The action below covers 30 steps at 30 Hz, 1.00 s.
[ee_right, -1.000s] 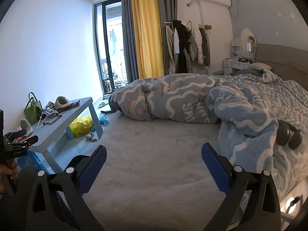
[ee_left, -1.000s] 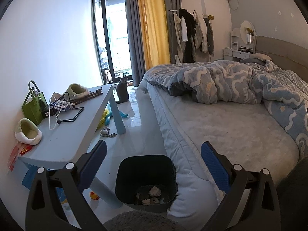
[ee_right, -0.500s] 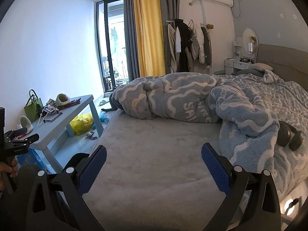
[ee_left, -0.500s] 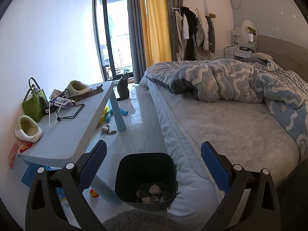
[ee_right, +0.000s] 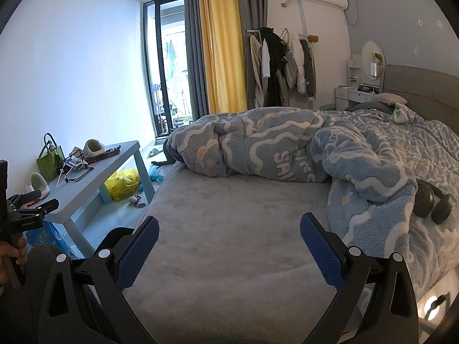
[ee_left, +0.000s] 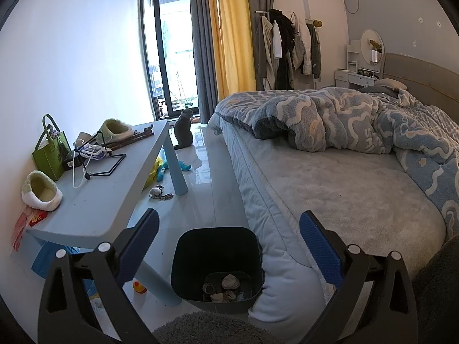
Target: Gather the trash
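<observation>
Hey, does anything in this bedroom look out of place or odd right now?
Yes: two fuzzy slippers sit apart on the blue table, not the floor, and black headphones lie on the rumpled blanket.

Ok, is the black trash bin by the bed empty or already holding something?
Not empty. The trash bin stands upright, with a few crumpled pieces on its bottom.

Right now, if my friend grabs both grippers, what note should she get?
Left gripper: open, empty, above the dark square plastic trash bin between the light-blue table and the bed.
Right gripper: open, empty, over the grey bedsheet.
Done: a few crumpled scraps lie in the bin.
Left: no trash on the bare sheet; check the floor by the table.
</observation>
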Tool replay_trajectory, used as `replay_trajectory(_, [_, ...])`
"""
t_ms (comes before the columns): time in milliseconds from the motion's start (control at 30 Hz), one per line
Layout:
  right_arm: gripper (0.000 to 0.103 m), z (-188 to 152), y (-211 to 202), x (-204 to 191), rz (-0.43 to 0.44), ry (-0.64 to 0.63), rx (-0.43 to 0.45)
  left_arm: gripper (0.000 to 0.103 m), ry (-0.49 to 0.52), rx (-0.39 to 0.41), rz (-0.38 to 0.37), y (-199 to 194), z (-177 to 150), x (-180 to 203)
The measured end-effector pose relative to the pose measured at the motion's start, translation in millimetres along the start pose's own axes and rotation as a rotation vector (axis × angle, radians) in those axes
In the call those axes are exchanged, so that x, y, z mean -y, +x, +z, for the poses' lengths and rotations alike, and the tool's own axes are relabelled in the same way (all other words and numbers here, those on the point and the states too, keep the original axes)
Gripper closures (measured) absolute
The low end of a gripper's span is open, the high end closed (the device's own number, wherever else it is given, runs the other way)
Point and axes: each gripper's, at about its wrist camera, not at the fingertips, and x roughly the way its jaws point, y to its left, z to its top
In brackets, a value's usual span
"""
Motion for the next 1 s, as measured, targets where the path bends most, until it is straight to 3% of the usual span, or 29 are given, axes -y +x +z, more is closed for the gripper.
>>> replay_trajectory(1000, [0.003, -0.9, -1.4, -2.4, -0.003, 0.003, 0.000, 0.003, 0.003, 0.000, -0.001, 0.2, 0.3, -0.9])
